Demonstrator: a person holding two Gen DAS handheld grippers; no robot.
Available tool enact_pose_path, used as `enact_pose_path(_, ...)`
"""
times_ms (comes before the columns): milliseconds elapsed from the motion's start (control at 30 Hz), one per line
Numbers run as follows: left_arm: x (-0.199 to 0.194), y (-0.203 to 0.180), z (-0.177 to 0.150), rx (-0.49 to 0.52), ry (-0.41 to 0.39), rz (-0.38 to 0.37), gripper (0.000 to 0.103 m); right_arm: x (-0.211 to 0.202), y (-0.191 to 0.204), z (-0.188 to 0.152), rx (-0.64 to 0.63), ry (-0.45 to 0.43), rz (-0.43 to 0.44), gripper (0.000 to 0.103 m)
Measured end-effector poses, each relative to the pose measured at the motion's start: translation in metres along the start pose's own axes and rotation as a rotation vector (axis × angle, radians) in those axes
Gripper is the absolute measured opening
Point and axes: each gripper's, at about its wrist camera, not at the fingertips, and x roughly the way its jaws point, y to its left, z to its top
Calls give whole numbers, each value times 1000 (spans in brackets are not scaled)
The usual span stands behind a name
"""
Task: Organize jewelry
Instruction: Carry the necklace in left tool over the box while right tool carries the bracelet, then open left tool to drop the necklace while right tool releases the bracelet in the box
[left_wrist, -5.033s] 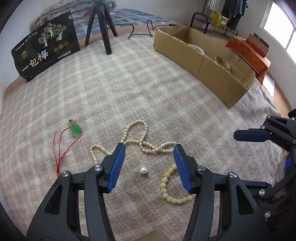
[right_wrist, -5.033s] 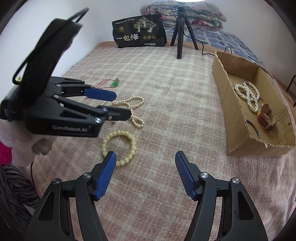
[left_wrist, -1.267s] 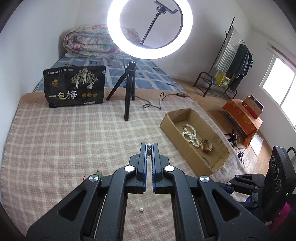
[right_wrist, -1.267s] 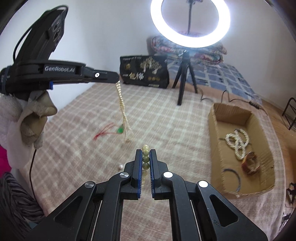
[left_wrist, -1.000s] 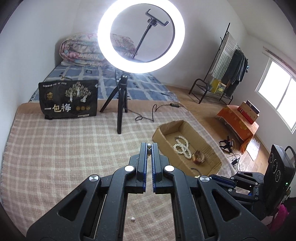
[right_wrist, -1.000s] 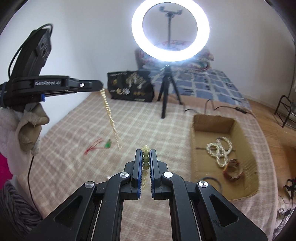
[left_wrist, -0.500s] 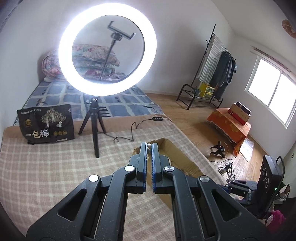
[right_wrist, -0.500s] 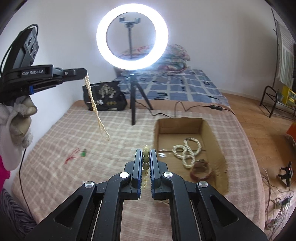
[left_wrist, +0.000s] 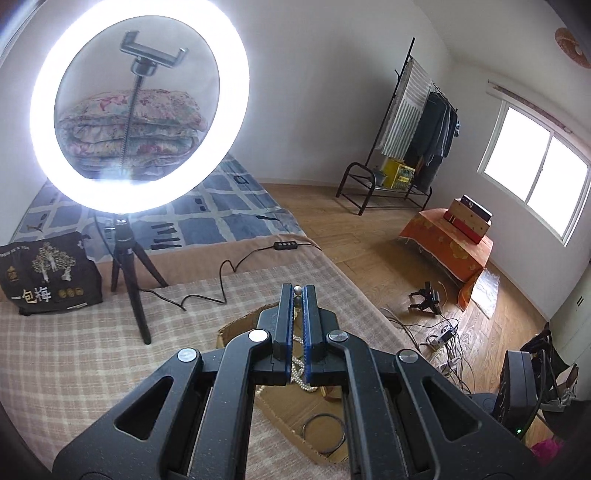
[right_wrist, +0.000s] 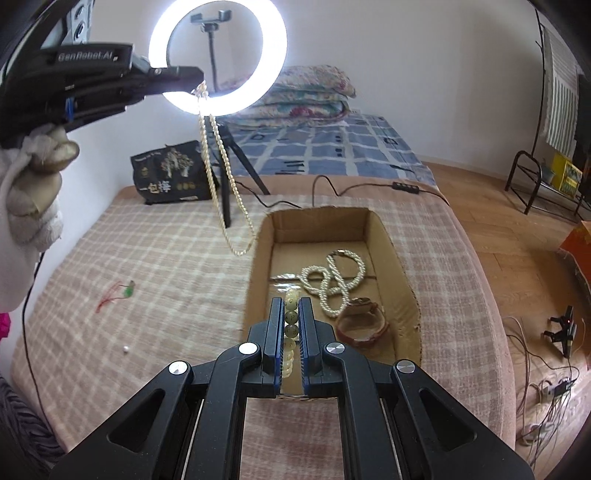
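Carrying step: the left claw (right_wrist: 195, 86) pinches a pearl necklace (right_wrist: 218, 177) dangling beside the cardboard box (right_wrist: 391, 236); the right claw (right_wrist: 291, 314) clamps a yellow bead bracelet (right_wrist: 291, 317) above it. Next, likely lower both inside and release.

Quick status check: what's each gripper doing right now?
Left gripper: closed on the pearl necklace, which hangs from its tips.
Right gripper: closed on the yellow bead bracelet, above the cardboard box.

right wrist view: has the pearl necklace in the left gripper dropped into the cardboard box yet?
No: the pearl necklace hangs from the shut left gripper, its bottom loop outside the left wall of the cardboard box.
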Motion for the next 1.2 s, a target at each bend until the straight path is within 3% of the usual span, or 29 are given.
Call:
enact_pose_path(333, 43, -2, -11, -12, 66, 28, 2, 18, -27, -5, 50, 59, -18, 6)
enact_pose_path(833, 58, -5, -21, -3, 104, 55, 2, 25, -31, -9, 40, 96, -29, 7)
enact_pose_path(867, 58, -5, -21, -2, 103, 53, 2, 24, -30, -9, 37, 96, -34, 12)
enact_pose_path(933, 59, -6, -21, 7, 113, 58, 2, 23, -29, -9, 34, 89, -39, 29)
enact_pose_path(967, 59, -8, -21, 13, 112, 63, 2, 22, -29, -8, 32, 85, -40, 44)
enact_pose_path(1000, 59, -9, -22, 18, 114, 70, 5, 21, -29, -8, 30, 77, -43, 51)
enact_pose_path(1067, 58, -11, -22, 22, 113, 72, 30, 19, -27, -7, 22, 71, -52, 58)
enact_pose_path(1133, 55, -12, -23, 23, 102, 79, 42, 19, -24, -7, 11, 69, -69, 70)
enact_pose_path(1200, 53, -11, -24, 24, 100, 81, 42, 17, -21, -7, -1, 64, -73, 72)
